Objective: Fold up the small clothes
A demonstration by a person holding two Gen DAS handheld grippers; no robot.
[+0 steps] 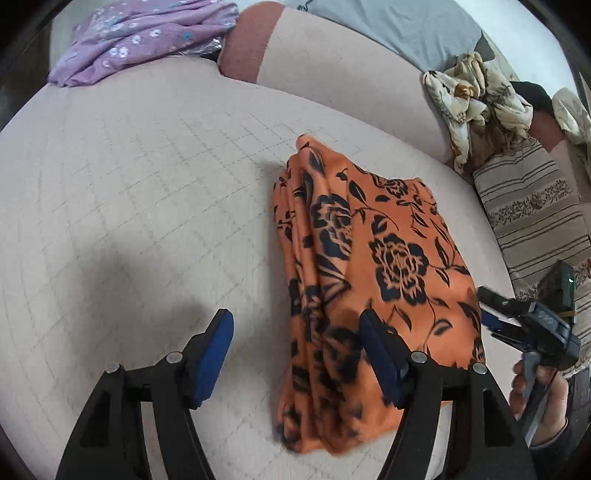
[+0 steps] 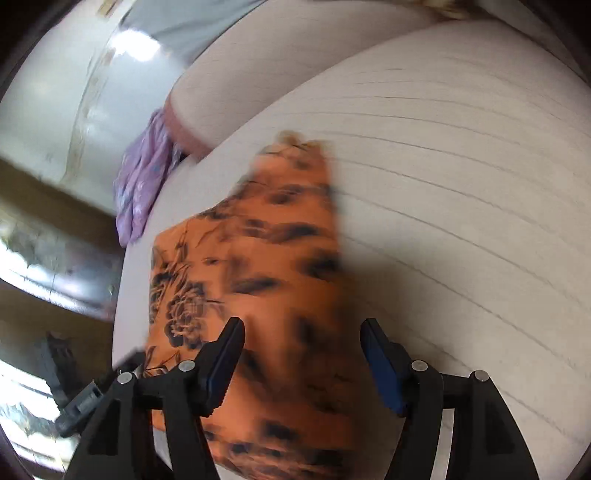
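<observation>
A folded orange garment with black flowers (image 1: 369, 266) lies on the pale quilted sofa seat (image 1: 147, 192). My left gripper (image 1: 295, 332) is open and empty; its right finger hangs over the garment's near end, its left finger over bare seat. The right gripper (image 1: 491, 314) shows in the left wrist view at the garment's right edge. In the right wrist view, which is motion-blurred, my right gripper (image 2: 301, 339) is open just above the garment (image 2: 251, 280), holding nothing.
A purple flowered garment (image 1: 144, 37) lies at the back left of the sofa. A cream flowered cloth heap (image 1: 476, 99) and a striped cushion (image 1: 535, 221) sit at the right. A grey cloth (image 1: 388, 26) drapes the backrest.
</observation>
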